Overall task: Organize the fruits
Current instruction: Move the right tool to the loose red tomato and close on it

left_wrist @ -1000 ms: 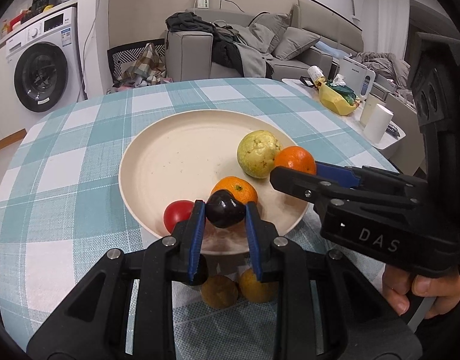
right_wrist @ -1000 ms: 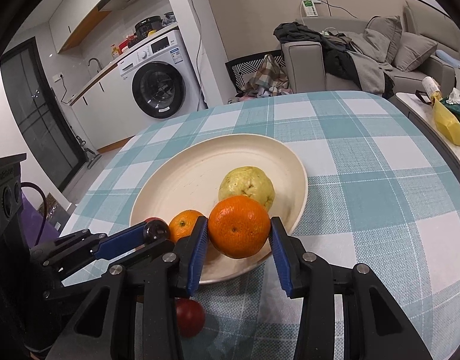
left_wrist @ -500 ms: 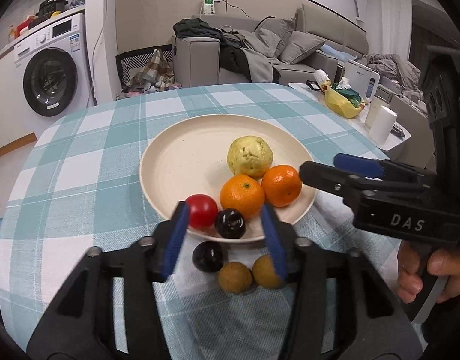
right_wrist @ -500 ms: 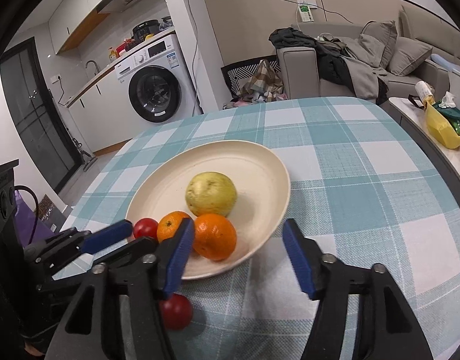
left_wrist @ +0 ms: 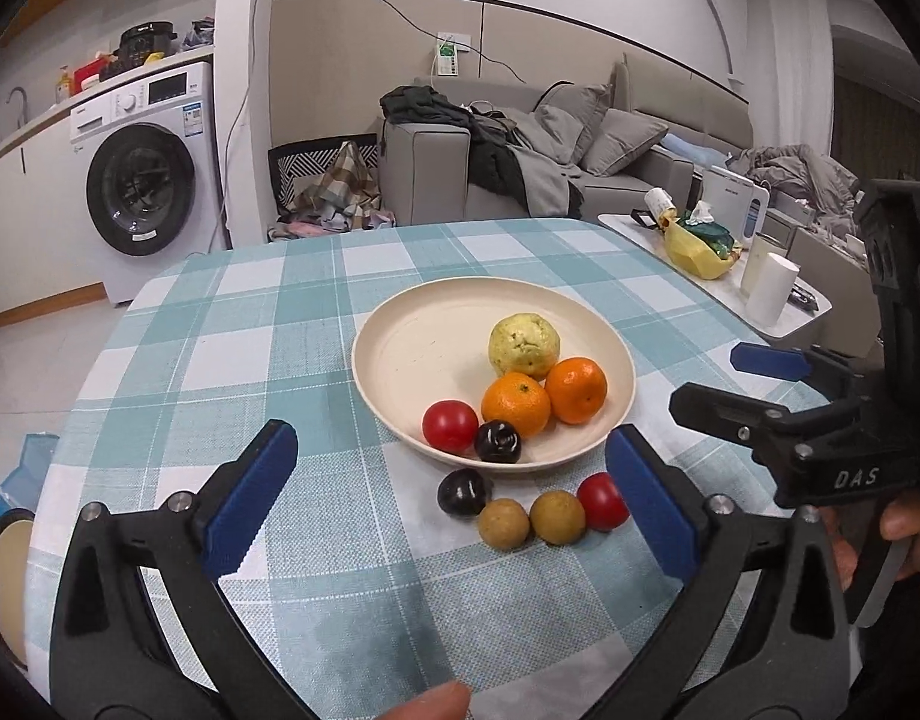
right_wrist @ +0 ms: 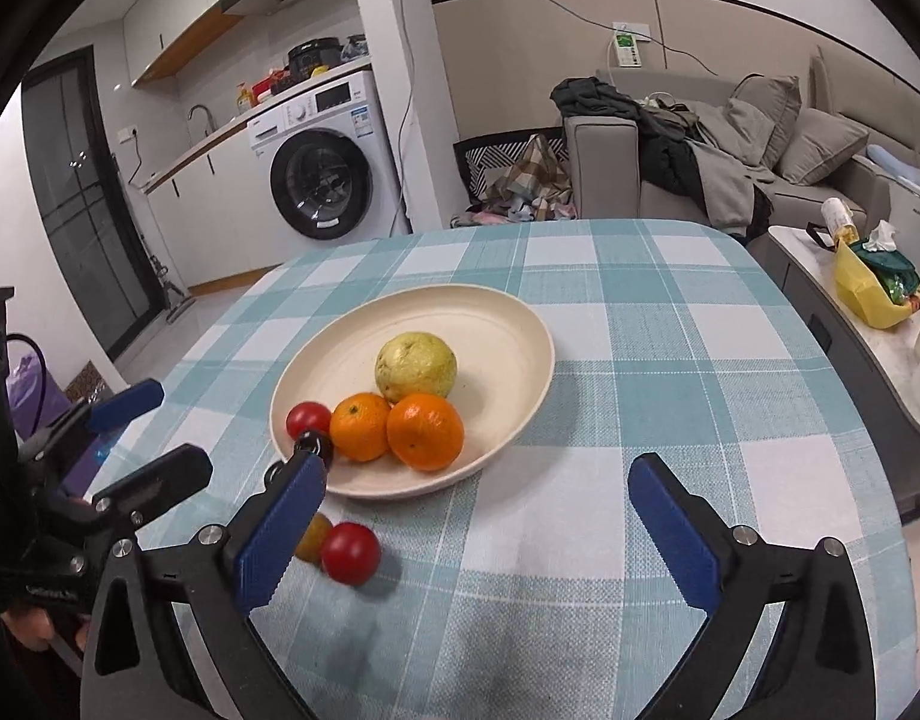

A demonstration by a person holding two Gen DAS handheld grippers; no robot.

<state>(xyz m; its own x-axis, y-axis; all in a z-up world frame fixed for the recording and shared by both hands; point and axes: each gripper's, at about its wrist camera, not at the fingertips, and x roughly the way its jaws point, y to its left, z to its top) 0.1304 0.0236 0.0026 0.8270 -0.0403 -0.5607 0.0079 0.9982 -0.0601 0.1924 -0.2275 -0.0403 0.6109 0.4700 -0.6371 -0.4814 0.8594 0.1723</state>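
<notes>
Counter (left_wrist: 232, 360): round top under a teal-and-white checked woven cloth. Plate (left_wrist: 412, 336): shallow, round, matte cream. It contains one bumpy yellow-green guava (left_wrist: 524, 345), two dimpled oranges (left_wrist: 516, 403) (left_wrist: 576, 390), one glossy red tomato (left_wrist: 450, 426) and one shiny dark plum (left_wrist: 498, 441), grouped at the near rim.

On the cloth just outside the rim lie a second dark plum (left_wrist: 465, 492), two dull brown round fruits (left_wrist: 504, 523) (left_wrist: 558, 517) and a red tomato (left_wrist: 602, 501).

Left tool (left_wrist: 454, 495) and right tool (right_wrist: 478, 531): blue ribbed pads opening, jaws wide, nothing between them. In the right wrist view a pad hides most of one brown fruit (right_wrist: 313, 536).
</notes>
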